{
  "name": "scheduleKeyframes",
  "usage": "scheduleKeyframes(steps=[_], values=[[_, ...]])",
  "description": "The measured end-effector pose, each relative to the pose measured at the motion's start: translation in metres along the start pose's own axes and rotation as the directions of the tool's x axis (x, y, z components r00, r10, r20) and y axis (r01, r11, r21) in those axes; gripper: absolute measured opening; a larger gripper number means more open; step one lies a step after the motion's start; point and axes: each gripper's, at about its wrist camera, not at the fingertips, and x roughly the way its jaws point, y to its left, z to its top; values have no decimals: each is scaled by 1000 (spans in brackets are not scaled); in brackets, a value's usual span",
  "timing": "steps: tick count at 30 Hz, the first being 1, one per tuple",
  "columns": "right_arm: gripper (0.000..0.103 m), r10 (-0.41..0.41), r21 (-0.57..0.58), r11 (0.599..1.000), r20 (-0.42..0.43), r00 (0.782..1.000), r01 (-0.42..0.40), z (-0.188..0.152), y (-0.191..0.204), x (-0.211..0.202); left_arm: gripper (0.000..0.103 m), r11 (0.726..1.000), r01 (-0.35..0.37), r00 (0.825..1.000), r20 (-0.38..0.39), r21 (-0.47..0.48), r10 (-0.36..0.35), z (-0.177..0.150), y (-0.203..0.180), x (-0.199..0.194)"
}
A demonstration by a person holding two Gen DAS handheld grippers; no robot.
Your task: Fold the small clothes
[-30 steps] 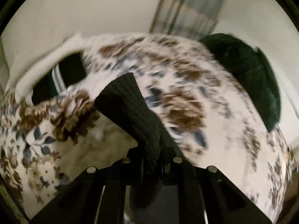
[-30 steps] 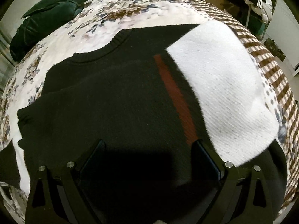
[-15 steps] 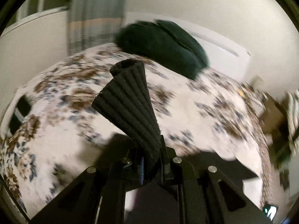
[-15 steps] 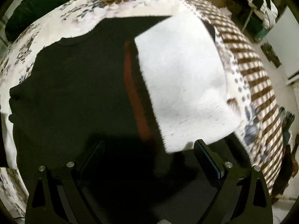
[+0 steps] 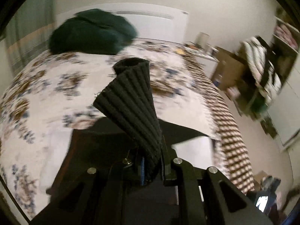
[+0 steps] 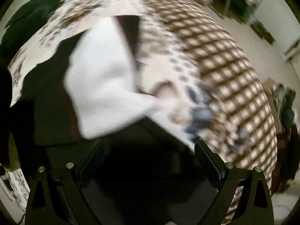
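A black and white knit sweater (image 6: 101, 86) lies on the floral bedspread (image 5: 37, 101). My left gripper (image 5: 152, 166) is shut on the sweater's black ribbed sleeve cuff (image 5: 133, 103) and holds it up above the sweater's black body (image 5: 105, 140). My right gripper (image 6: 150, 153) is open and empty, low over the sweater's black lower part, with the white panel just ahead. The right wrist view is blurred.
A dark green pillow (image 5: 91, 35) lies at the head of the bed; it also shows in the right wrist view (image 6: 31, 16). A brown checked cover (image 6: 230, 71) spreads over the bed's right side. Shelves with clothes (image 5: 262, 69) stand right of the bed.
My left gripper has swung right with the cuff, from over the bed's left side to over the sweater's body. My right gripper has moved right across the sweater toward the checked cover, staying open.
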Motion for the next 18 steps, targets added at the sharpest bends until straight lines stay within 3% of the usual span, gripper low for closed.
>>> scheduleKeyframes(steps=[3,5,7,9,10,11,12,13,14,18], values=[[98,-8,49,999,-18,1000,8,-8,-41,0,10,995,29,999,-31,97,-26,-10,-55,28],[98,-9,69,998,-30,1000,11,-11,-62,1,13,983,20,996,-94,184,-3,-23,-87,54],[98,9,94,996,-38,999,-5,-15,-79,0,14,972,17,981,-191,233,29,-43,-102,83],[98,37,111,993,-37,999,-33,-17,-93,-4,18,976,32,973,-231,215,19,-58,-97,92],[98,49,113,993,-34,998,-44,-18,-99,-7,24,979,40,971,-239,199,9,-62,-95,92],[98,62,113,992,-26,998,-59,-18,-104,-12,44,985,57,966,-258,161,-14,-66,-85,90],[98,79,112,991,-19,997,-77,-16,-109,-17,72,989,67,962,-270,130,-30,-67,-80,90],[98,100,112,989,-13,995,-98,-15,-114,-23,83,994,67,961,-273,90,-41,-68,-68,86],[98,117,115,987,-6,993,-116,-16,-115,-29,88,997,61,963,-266,57,-43,-71,-58,82],[98,203,118,971,37,978,-206,-4,-112,-49,88,996,-31,973,-230,-78,12,-64,14,60]])
